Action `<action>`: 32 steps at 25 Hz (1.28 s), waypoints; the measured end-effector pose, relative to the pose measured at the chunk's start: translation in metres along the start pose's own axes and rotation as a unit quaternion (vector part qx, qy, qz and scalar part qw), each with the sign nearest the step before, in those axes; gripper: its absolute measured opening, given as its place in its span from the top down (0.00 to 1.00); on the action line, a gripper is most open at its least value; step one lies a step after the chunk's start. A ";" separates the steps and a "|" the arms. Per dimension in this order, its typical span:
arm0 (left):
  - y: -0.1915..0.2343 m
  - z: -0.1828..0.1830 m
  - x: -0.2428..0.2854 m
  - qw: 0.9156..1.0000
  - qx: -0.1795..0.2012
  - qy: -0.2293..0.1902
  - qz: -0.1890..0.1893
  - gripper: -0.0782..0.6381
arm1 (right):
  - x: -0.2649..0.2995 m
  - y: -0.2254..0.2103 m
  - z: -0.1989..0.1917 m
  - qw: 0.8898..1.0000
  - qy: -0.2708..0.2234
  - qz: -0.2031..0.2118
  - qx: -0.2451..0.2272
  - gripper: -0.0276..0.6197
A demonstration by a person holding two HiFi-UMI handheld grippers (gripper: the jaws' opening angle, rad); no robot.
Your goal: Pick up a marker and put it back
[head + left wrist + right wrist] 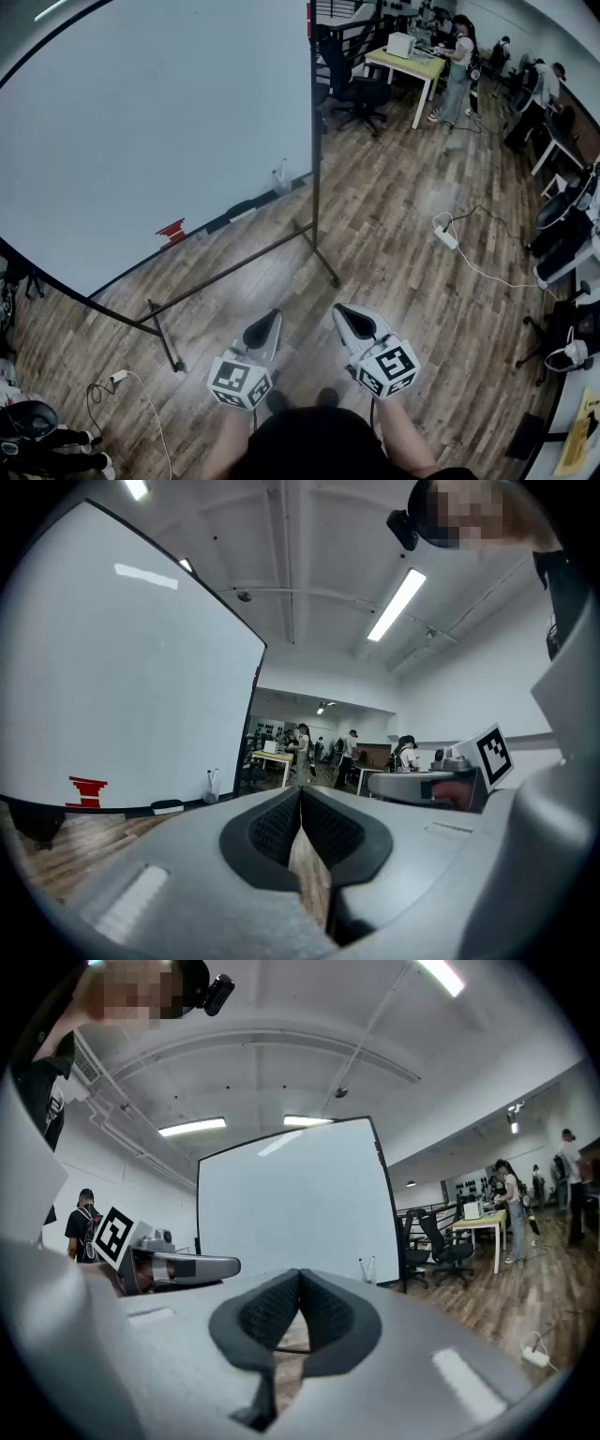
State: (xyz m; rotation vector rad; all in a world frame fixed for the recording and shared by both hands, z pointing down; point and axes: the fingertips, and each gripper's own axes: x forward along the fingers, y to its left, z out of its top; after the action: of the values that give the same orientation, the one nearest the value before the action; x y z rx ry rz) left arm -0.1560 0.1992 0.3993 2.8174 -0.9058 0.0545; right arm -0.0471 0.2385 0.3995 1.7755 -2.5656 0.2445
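Two white markers stand in a clear cup [280,177] on the whiteboard's [141,122] bottom ledge; the cup also shows in the left gripper view [213,785] and the right gripper view [366,1267]. My left gripper [267,323] and right gripper [349,317] hang side by side low over the wood floor, well short of the board. Both point toward it. Each is shut with nothing between its pads, as the left gripper view [300,791] and the right gripper view [300,1275] show.
A red object [171,230] and a black eraser [248,206] also sit on the ledge. The board's stand feet [323,264] reach toward me. A power strip [445,234] with cable lies at right, another cable [117,378] at left. Desks, chairs [361,94] and people stand behind.
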 end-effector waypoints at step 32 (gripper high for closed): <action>-0.020 -0.010 0.065 0.997 0.064 0.010 0.029 0.87 | 0.015 -0.054 -0.007 0.998 -0.002 0.056 0.015 0.95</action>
State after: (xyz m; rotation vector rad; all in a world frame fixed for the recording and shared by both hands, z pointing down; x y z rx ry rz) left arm -0.0916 0.1798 0.4118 2.9011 -1.0156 0.1528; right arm -0.0025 0.2073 0.4147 1.6457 -2.6818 0.2821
